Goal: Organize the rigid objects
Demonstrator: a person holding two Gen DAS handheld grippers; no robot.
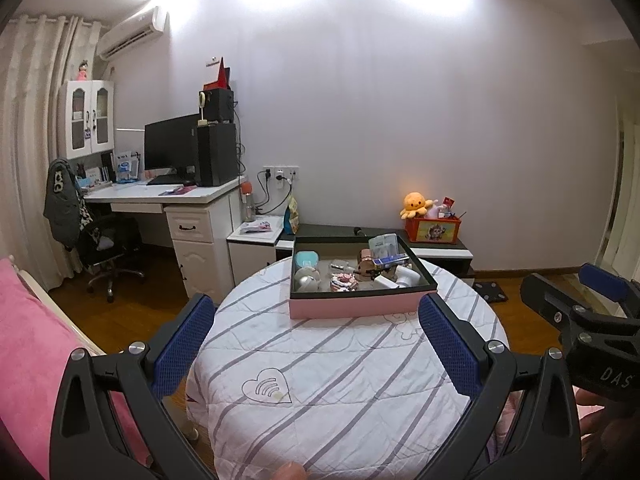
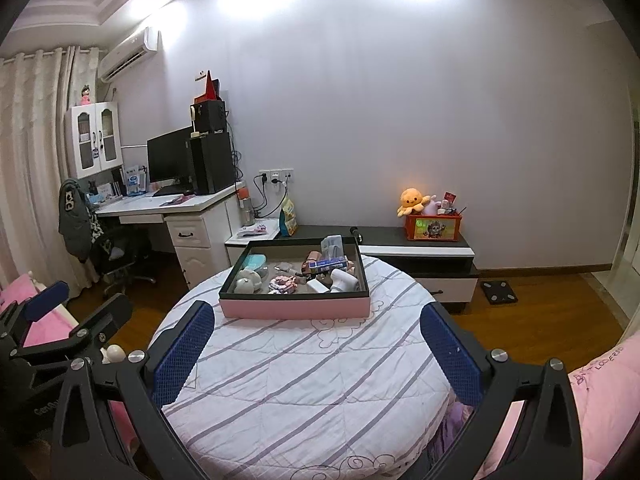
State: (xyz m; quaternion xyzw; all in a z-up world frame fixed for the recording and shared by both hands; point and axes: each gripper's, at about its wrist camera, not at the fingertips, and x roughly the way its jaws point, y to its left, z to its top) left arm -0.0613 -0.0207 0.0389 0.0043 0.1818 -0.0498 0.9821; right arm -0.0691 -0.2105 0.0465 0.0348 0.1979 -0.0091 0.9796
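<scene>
Left gripper (image 1: 316, 344): blue-padded jaws stood wide apart, gripping nothing, above the table.
Right gripper (image 2: 318, 350): likewise spread wide and empty.
Round table (image 2: 304, 392): wore a striped quilted cover.
Pink box (image 2: 294, 307): sat at the table's far side, holding jumbled small objects (image 2: 304, 274).
Beyond: low cabinet (image 2: 416, 256) against the wall.

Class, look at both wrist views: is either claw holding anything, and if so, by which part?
Nothing is held. Left claw and right claw are both open above the table, short of the box.
</scene>
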